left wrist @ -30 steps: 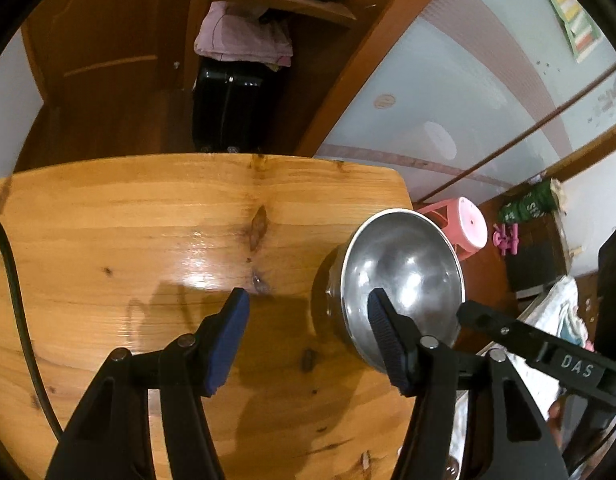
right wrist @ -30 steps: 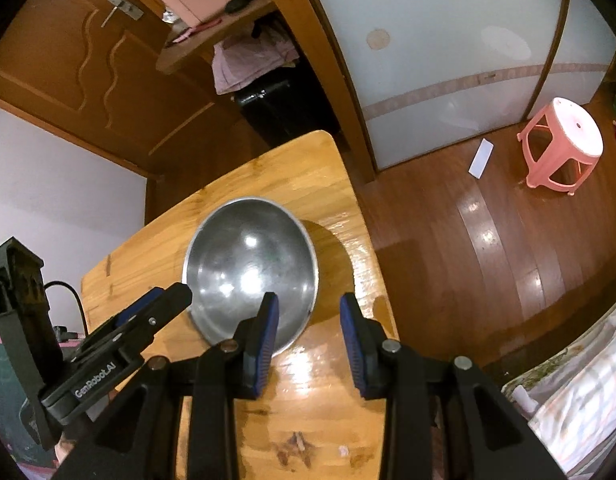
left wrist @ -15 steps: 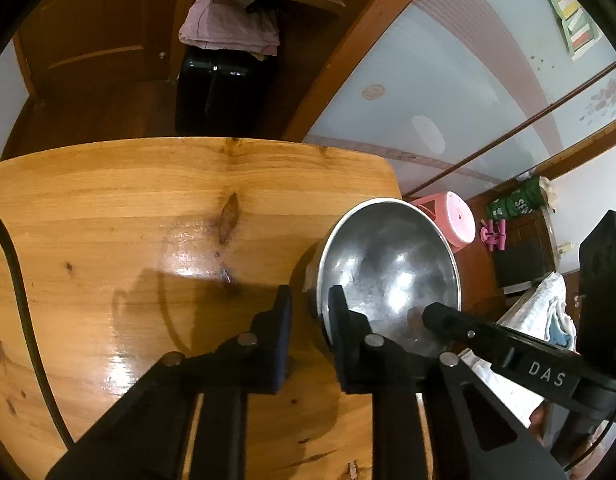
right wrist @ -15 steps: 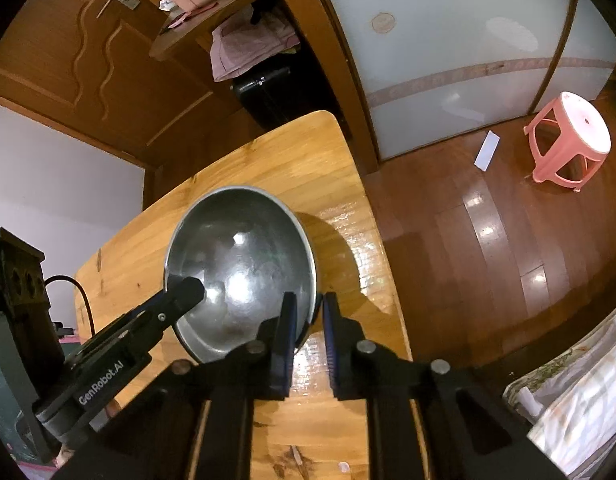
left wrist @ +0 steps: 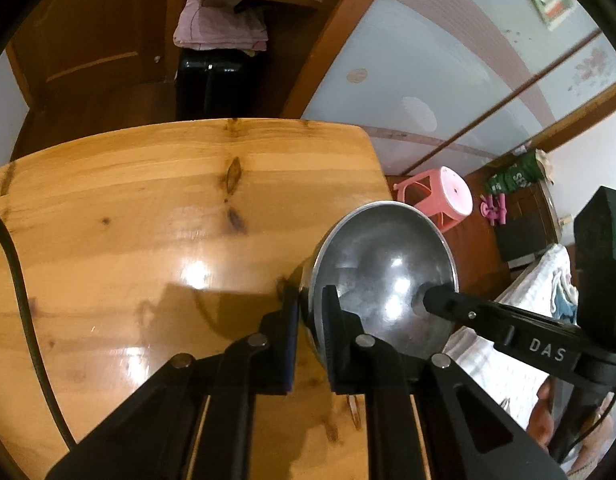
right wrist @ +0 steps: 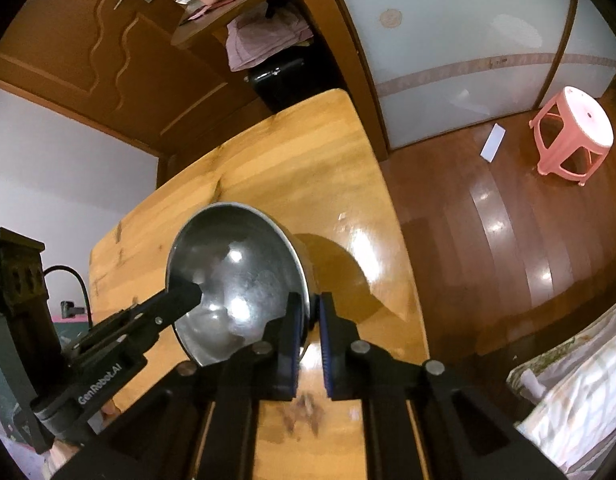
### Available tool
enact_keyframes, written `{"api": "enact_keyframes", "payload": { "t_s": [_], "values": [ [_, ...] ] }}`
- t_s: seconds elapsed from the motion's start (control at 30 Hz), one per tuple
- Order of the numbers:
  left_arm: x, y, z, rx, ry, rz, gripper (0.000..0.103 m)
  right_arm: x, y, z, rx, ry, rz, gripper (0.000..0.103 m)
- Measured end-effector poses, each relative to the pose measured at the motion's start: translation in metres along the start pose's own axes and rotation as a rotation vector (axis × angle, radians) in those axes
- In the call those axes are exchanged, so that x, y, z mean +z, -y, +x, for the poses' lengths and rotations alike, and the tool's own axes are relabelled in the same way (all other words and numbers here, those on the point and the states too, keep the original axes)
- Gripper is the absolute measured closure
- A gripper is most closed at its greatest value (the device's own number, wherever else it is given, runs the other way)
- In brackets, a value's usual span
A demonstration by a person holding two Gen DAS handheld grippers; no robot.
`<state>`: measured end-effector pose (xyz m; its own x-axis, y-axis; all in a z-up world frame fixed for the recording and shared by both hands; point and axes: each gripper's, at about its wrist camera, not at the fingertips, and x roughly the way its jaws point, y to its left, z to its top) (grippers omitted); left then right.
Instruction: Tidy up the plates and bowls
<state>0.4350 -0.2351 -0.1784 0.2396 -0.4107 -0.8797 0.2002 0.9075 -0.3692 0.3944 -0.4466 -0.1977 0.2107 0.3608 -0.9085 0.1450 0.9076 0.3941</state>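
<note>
A steel bowl hangs tilted just above the right end of the wooden table. My left gripper is closing on the bowl's left rim, one pad inside and one outside the wall. My right gripper is closing on the opposite rim in the same way. Each gripper shows in the other's view as a black arm reaching the bowl: the right gripper and the left gripper. No plates are in view.
The table's right edge runs close under the bowl, with wooden floor beyond. A pink stool stands on that floor. A black cable crosses the table's left side. Patterned bedding lies near right.
Both grippers went from open to closed on opposite sides of the bowl's rim. The bowl has tipped and come up off the table, nearer to both cameras.
</note>
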Motion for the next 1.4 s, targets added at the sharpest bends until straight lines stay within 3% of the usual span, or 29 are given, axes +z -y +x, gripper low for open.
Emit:
{"api": "enact_keyframes", "payload": {
  "t_s": [0.23,0.4,0.73,0.87,1.03,1.2,1.4],
  "values": [
    [-0.044,0.030,-0.068,0.028,0.011,0.074,0.094,-0.044,-0.012,-0.051,0.058,0.025,-0.012,0.095],
    [-0.077,0.045,-0.123,0.010,0.040,0.069,0.094,-0.089,-0.025,-0.101,0.079,0.069,-0.048,0.095],
    [-0.190,0.061,-0.203,0.018,0.037,0.132,0.093,-0.195,-0.043,-0.159,0.108,0.102,-0.124,0.095],
    [-0.237,0.055,-0.208,0.012,0.013,0.138,0.092,-0.238,-0.043,-0.157,0.124,0.099,-0.131,0.095],
    [-0.290,0.032,-0.190,0.028,-0.055,0.116,0.092,-0.287,-0.040,-0.126,0.128,0.053,-0.116,0.095],
    [-0.321,0.009,-0.170,0.056,-0.091,0.095,0.092,-0.320,-0.038,-0.086,0.109,-0.009,-0.110,0.095],
    [-0.340,-0.005,-0.150,0.064,-0.134,0.068,0.092,-0.337,-0.038,-0.055,0.079,-0.062,-0.107,0.095]
  ]
}}
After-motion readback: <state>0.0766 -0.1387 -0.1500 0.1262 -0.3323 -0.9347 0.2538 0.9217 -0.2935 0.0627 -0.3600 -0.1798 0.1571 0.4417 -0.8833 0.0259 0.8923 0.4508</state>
